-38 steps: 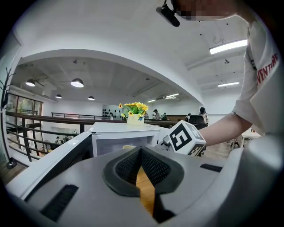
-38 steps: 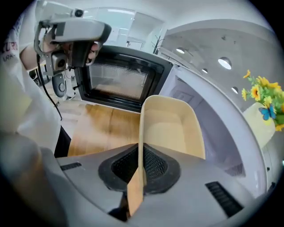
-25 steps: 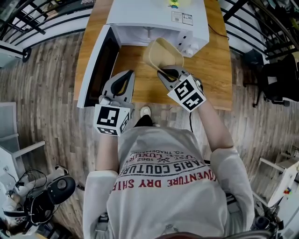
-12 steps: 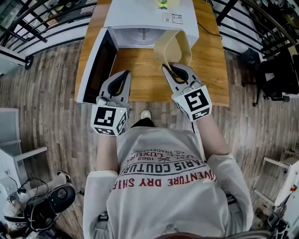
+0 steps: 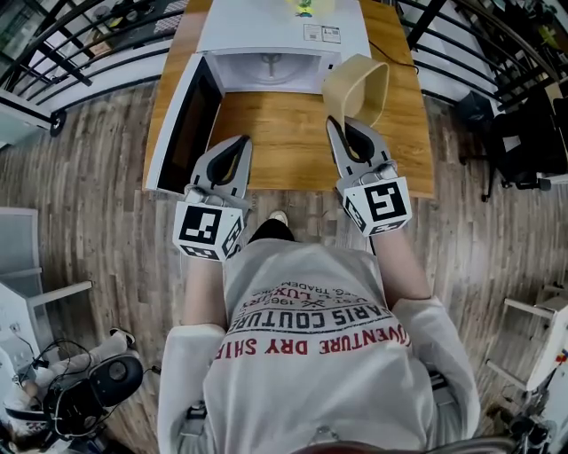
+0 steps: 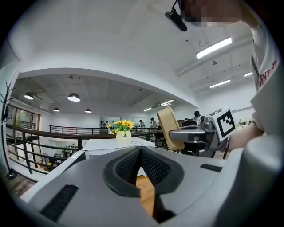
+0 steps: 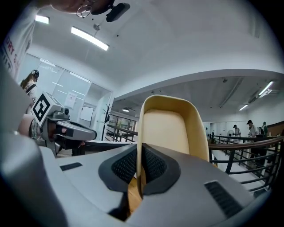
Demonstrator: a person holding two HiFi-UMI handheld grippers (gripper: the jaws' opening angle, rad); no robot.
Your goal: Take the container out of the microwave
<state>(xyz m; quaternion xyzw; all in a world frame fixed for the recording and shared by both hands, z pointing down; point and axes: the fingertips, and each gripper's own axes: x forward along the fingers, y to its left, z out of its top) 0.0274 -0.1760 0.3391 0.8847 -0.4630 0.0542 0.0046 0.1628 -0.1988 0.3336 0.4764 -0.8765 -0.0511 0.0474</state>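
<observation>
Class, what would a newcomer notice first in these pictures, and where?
The beige container, tipped on its side, is clamped in the right gripper above the wooden table. Behind it, the white microwave stands with its door swung open; the left gripper is shut, empty.

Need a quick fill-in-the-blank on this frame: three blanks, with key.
1. The container, clamped in the right gripper, is ___ the microwave.
2. The microwave's door stands ___.
3. The left gripper, jaws together, holds ___.
Missing words: outside; open; nothing.
</observation>
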